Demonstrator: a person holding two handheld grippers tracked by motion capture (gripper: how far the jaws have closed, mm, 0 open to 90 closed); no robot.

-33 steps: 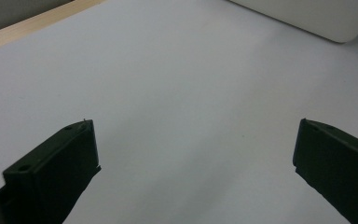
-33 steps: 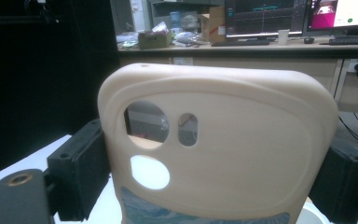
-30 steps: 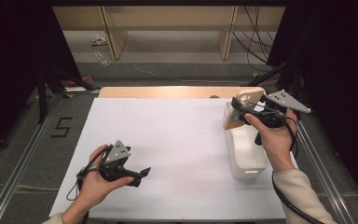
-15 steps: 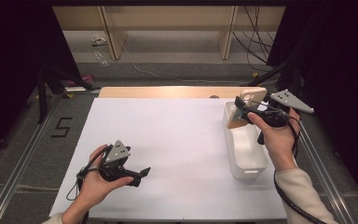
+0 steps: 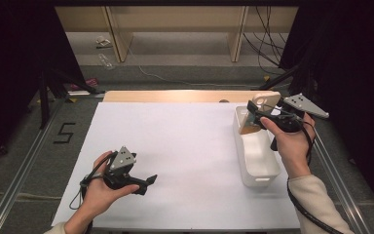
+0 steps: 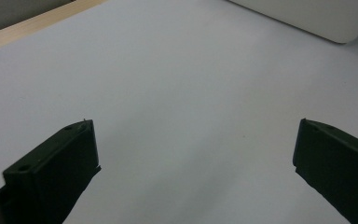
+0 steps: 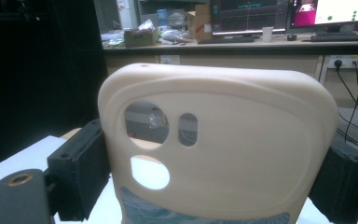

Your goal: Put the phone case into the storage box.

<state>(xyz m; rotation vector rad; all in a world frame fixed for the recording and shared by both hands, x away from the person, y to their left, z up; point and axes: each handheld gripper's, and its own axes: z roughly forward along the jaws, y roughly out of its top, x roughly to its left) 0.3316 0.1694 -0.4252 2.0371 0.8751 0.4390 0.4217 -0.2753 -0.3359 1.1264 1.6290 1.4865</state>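
Phone case (image 7: pixel 219 154), cream-coloured with camera cut-outs near its top, stood upright between the jaws of the right tongs (image 5: pixel 254 116), which were clamped on its two long edges. In the high view the case (image 5: pixel 259 111) hung above the far end of a white bin (image 5: pixel 258 165), just in front of the right hand (image 5: pixel 288 141), and touched neither the bin nor the table (image 5: pixel 185 146) as far as could be told. The bin lay lengthwise directly below and nearer the person than the right tongs, its inside apparently bare.

Well apart, at the near left of the table, the left tongs (image 5: pixel 148 181) rested low over the white surface in the left hand (image 5: pixel 102 187); in the left gripper view their jaws stood wide with nothing between them, and a corner of the bin (image 6: pixel 317 18) showed far ahead.

The step in hand looked like lowering the case into the bin. To do it well, the right tongs would best keep their hold on the edges, bring the case down inside the walls rather than over the rim, tilt it so that it lies along the bin's length, and let go only once its lower end met the floor. Releasing from this height could let it bounce or catch on the rim.
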